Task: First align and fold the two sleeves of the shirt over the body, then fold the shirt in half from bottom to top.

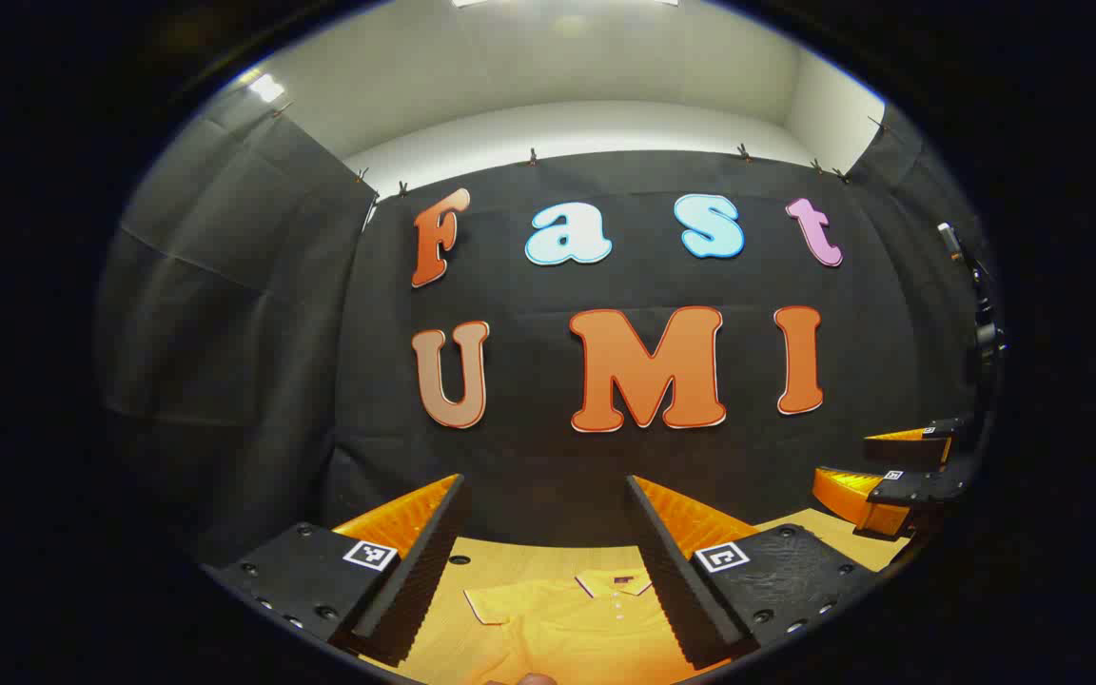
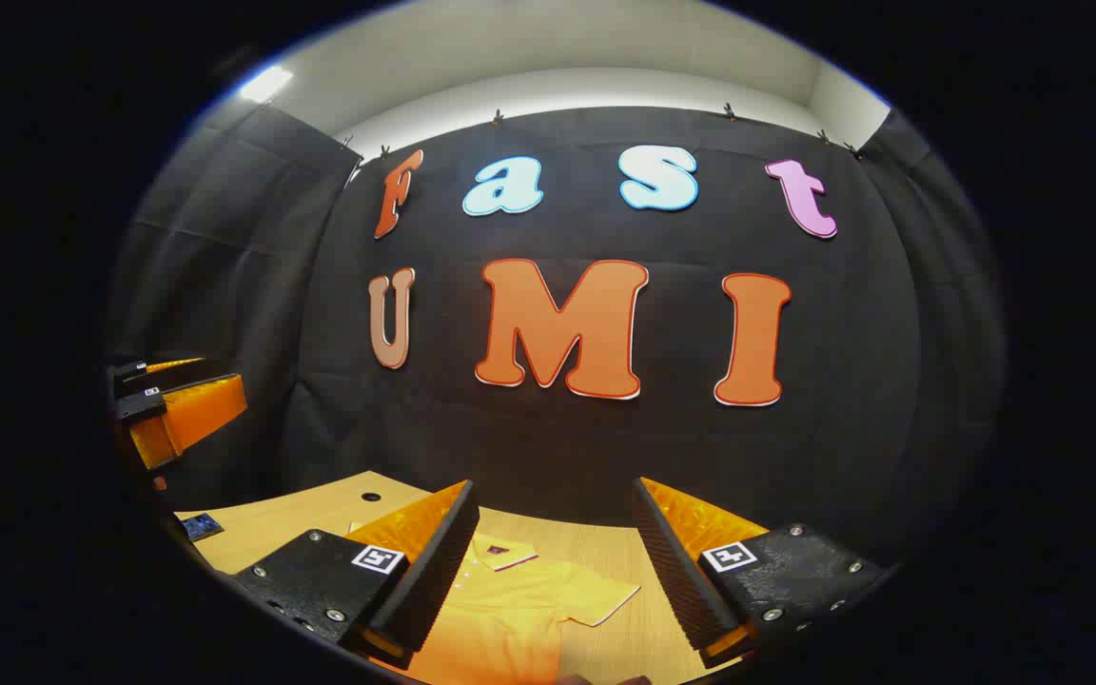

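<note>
Shirt (image 1: 567,623) fabric lies spread flat on a wooden table (image 1: 500,557), collar (image 1: 613,582) pointing toward the black cloth wall (image 1: 529,466) at the back. In the left gripper view the left gripper (image 1: 548,552) hangs above the table with its two fingers set wide apart and nothing between them; the shirt shows through the gap, low in the picture, with the collar and button placket just inside the right-hand finger and one short sleeve (image 1: 486,604) reaching toward the left-hand finger. The fingers do not touch the cloth. Far off at the right edge of that view the right gripper (image 1: 890,476) is seen from the side, raised above the table's edge, its fingers also parted. In the right gripper view the right gripper (image 2: 553,547) is likewise held above the table with its fingers spread and empty; the shirt (image 2: 510,618) lies below the gap and partly under the left-hand finger, its collar (image 2: 502,550) just beside that finger and a short sleeve (image 2: 596,601) lying out toward the middle of the gap. The left gripper (image 2: 177,400) shows at the left edge of this view, held up well apart from the shirt. A small dark square tag (image 2: 201,525) lies on the table (image 2: 320,514) near that edge, and a round hole (image 2: 371,497) is in the tabletop beyond it.
</note>
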Demonstrator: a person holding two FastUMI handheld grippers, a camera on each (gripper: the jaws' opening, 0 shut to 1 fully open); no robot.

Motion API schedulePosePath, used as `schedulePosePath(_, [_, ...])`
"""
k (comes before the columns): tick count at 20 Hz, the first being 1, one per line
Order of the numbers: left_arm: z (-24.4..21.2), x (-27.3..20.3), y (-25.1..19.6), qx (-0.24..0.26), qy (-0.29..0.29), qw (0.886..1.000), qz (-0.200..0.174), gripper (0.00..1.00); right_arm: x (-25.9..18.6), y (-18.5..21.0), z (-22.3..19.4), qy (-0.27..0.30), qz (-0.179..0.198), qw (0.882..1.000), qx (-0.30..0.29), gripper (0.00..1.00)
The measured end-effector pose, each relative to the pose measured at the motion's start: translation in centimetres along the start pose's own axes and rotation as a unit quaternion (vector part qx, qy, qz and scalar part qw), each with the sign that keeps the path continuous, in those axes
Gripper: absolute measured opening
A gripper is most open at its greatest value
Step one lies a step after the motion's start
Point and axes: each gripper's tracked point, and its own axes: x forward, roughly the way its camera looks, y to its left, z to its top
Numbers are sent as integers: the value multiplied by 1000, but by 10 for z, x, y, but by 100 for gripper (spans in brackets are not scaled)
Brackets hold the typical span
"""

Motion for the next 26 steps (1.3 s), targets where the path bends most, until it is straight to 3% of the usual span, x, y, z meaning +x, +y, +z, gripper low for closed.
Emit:
schedulePosePath(7, [-5,31,5,16,-1,999,-52,97,14,-6,-23,35,-60,998,7,98])
schedulePosePath(13, [-11,43,21,12,3,998,-63,97,22,-13,-35,56,-91,994,2,98])
schedulePosePath(26, [-7,50,28,21,-7,998,-55,97,47,-11,-54,82,-86,993,5,98])
